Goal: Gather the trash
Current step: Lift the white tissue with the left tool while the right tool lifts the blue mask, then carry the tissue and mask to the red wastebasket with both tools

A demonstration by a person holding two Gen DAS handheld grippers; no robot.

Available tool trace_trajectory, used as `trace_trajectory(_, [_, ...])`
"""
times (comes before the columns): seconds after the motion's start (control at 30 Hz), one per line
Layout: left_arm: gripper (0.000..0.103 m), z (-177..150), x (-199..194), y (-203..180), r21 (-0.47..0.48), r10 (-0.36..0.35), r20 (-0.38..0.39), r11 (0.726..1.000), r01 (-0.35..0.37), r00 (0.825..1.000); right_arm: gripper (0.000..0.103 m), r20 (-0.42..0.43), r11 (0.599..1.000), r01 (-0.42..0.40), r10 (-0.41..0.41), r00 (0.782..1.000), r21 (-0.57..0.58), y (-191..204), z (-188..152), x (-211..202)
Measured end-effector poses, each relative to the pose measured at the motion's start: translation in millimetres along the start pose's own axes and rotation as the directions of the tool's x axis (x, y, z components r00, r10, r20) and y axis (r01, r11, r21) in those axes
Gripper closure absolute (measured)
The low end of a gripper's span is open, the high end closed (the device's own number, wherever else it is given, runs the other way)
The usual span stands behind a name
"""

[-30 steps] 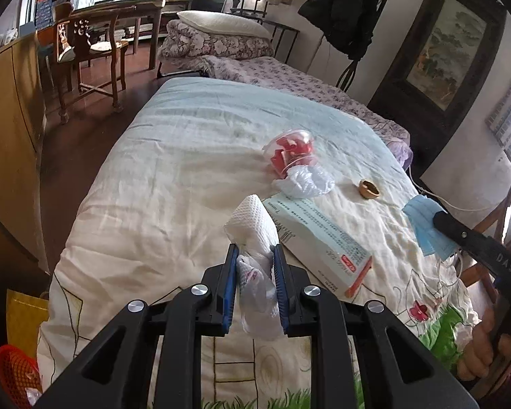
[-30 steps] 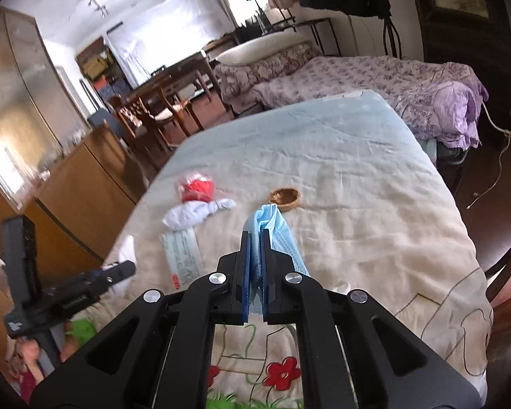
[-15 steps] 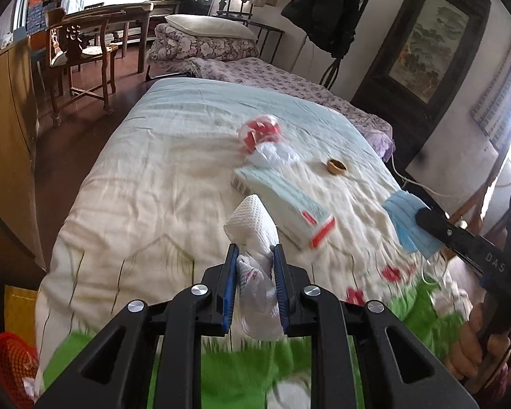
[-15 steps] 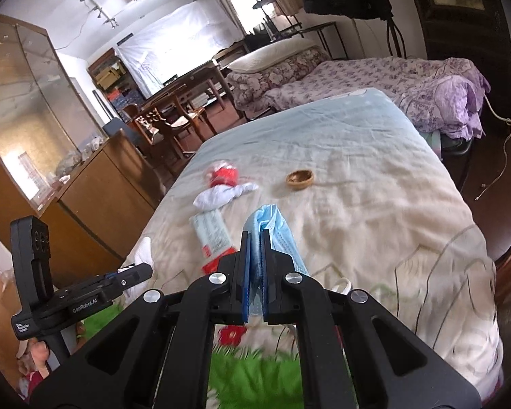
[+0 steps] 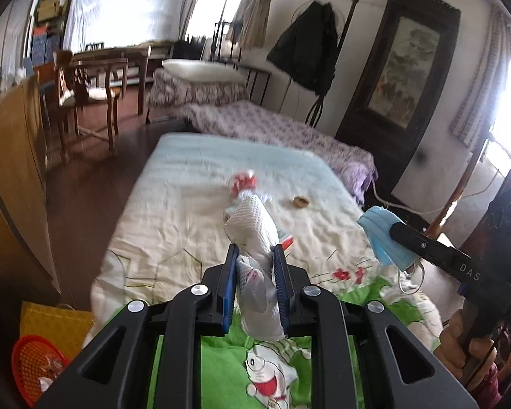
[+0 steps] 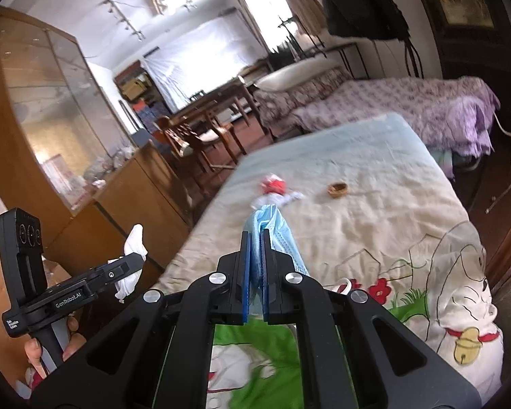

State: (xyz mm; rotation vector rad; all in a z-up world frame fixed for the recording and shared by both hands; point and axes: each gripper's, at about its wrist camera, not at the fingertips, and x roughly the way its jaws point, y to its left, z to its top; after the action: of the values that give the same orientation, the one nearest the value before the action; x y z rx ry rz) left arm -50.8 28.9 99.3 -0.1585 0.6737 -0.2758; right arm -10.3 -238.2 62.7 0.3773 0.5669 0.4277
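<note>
My left gripper (image 5: 254,250) is shut on a white crumpled tissue wad (image 5: 253,225), held above the foot of the bed. It also shows at the left of the right wrist view (image 6: 133,266). My right gripper (image 6: 255,235) is shut on a blue face mask (image 6: 276,228), which also shows in the left wrist view (image 5: 381,235). On the quilt (image 5: 187,211) lie a red and clear plastic wrapper (image 5: 243,180), a small brown ring-shaped piece (image 5: 301,201) and a white box with a red end (image 5: 286,237), mostly hidden behind the tissue.
A red mesh basket (image 5: 37,364) with scraps in it stands on the floor at lower left, beside a yellow bag (image 5: 54,320). A wooden cabinet (image 6: 126,191) runs along the bed's left side. A second bed with purple bedding (image 5: 272,126) lies beyond.
Both grippers have pulled back and up from the quilt, holding their items. The bed's trash now looks smaller and farther, and the green foot of the quilt has come into view.
</note>
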Motion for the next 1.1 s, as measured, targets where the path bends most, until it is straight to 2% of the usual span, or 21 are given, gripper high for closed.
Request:
trace_trajectory(0.17, [0.082, 3, -46, -6, 0.016, 0.004, 0.082, 1.000, -0.005, 0.997, 0.097, 0.056, 0.998, -0.046, 0.049, 0.997, -0.051, 34, 5, -32])
trace_trajectory(0.4, [0.082, 1, -105, 9, -0.011, 0.022, 0.175, 1.000, -0.021, 0.984, 0.097, 0.086, 0.986, -0.122, 0.132, 0.988, -0.113, 78, 8, -59])
trace_trajectory(0.53, [0.082, -6, -127, 30, -0.039, 0.066, 0.205, 0.997, -0.060, 0.977, 0.097, 0.073, 0.975, -0.157, 0.170, 0.983, -0.158, 106, 8, -60])
trace_trajectory(0.73, [0.082, -28, -146, 84, -0.122, 0.152, 0.197, 0.984, -0.130, 0.969, 0.097, -0.001, 0.951, -0.205, 0.210, 0.978, -0.233, 155, 0, -39])
trace_trajectory(0.83, [0.082, -44, -151, 123, -0.180, 0.203, 0.180, 0.969, -0.171, 0.962, 0.097, -0.054, 0.937, -0.226, 0.220, 0.974, -0.267, 181, -11, -23])
trace_trajectory(0.97, [0.082, -76, -150, 182, -0.278, 0.282, 0.117, 0.930, -0.241, 0.952, 0.097, -0.136, 0.917, -0.250, 0.218, 0.967, -0.310, 212, -29, 5])
trace_trajectory(1.03, [0.082, -98, -147, 220, -0.348, 0.301, 0.059, 0.900, -0.263, 0.952, 0.097, -0.187, 0.907, -0.265, 0.213, 0.959, -0.326, 227, -40, 24])
trace_trajectory(1.1, [0.082, -122, -142, 251, -0.400, 0.334, 0.005, 0.865, -0.304, 0.943, 0.097, -0.242, 0.897, -0.282, 0.206, 0.948, -0.340, 244, -54, 48])
